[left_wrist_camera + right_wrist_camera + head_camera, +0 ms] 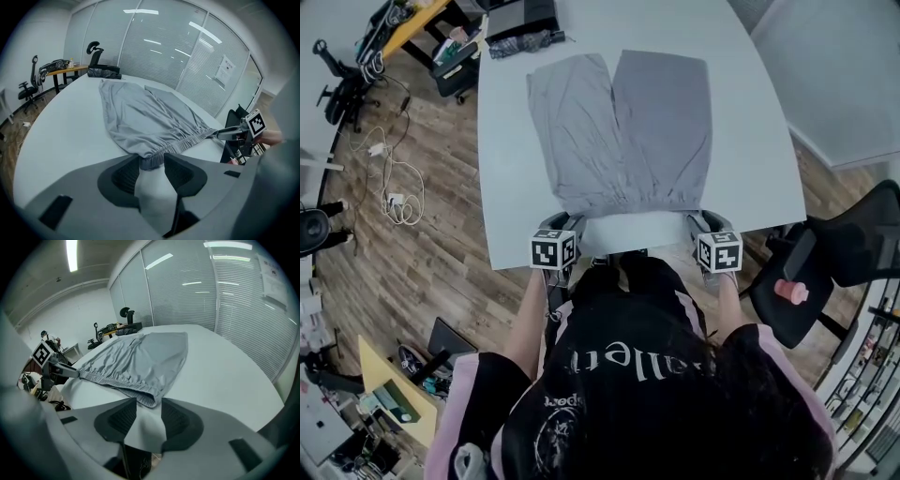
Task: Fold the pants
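Grey pants (pixel 619 131) lie flat on the white table (pixel 506 187), legs pointing away and the elastic waistband along the near edge. My left gripper (pixel 556 223) is at the waistband's left corner and my right gripper (pixel 699 223) at its right corner. In the left gripper view the jaws of the left gripper (pixel 152 161) stand open, with the gathered waistband corner of the pants (pixel 140 122) lying between their tips. In the right gripper view the right gripper (pixel 148 403) is open too, the other corner of the pants (pixel 136 357) between its tips. Neither gripper's pads press on the cloth.
A dark bundled item (pixel 525 42) lies at the table's far edge. A black office chair (pixel 834 253) with a pink object (pixel 790 291) stands at the right. Cables (pixel 394 178) trail over the wooden floor at the left. A person's dark shirt fills the bottom of the head view.
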